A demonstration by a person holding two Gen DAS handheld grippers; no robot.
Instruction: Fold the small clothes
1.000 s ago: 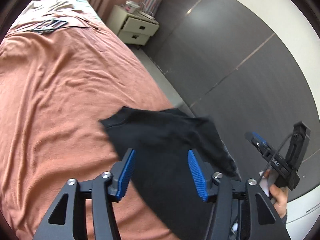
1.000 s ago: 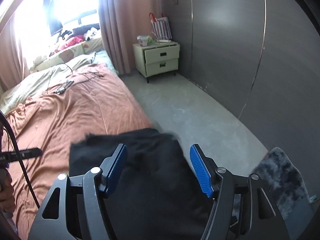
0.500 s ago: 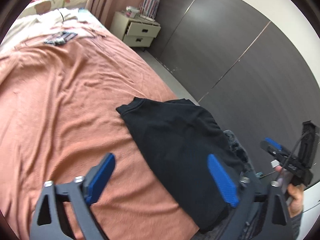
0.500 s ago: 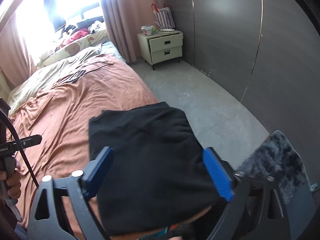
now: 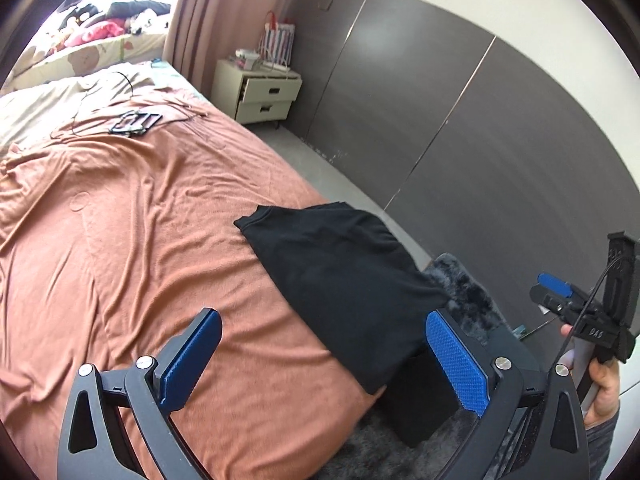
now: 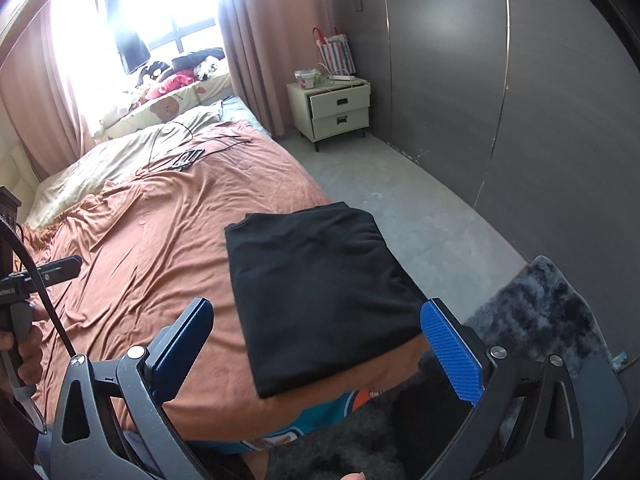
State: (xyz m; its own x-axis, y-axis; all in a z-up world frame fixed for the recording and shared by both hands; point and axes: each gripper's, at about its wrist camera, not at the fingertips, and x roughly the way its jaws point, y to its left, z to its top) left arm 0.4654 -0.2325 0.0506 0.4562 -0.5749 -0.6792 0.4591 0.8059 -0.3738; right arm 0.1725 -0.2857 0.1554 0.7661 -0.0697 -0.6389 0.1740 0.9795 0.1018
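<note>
A black garment (image 5: 340,276) lies folded into a rough rectangle on the bed (image 5: 132,240), on the rust-coloured blanket (image 6: 160,224), close to the corner nearest the cameras. In the left wrist view its near end droops over the bed's edge; in the right wrist view it lies flat, with a few soft creases across the top.

The left gripper (image 5: 320,360) hangs above the blanket with its jaws spread wide and nothing between them; the blue pads (image 5: 456,364) stand apart, clear of the cloth. The right gripper (image 6: 316,352) is likewise released, its jaws wide and empty, above the near end of the garment without touching it. Each gripper also shows at the edge of the other's view, held in a hand (image 5: 600,384).

Beside the bed lies grey floor (image 6: 400,204), with a dark shaggy rug (image 6: 540,312) near the bed's corner. A pale nightstand (image 6: 332,108) with two drawers stands against the dark panelled wall (image 5: 460,120), with a striped bag (image 6: 336,52) on top. Pink curtains (image 6: 252,40) hang beside a bright window, and a cable and some small dark items (image 5: 134,122) lie farther up the bed.
</note>
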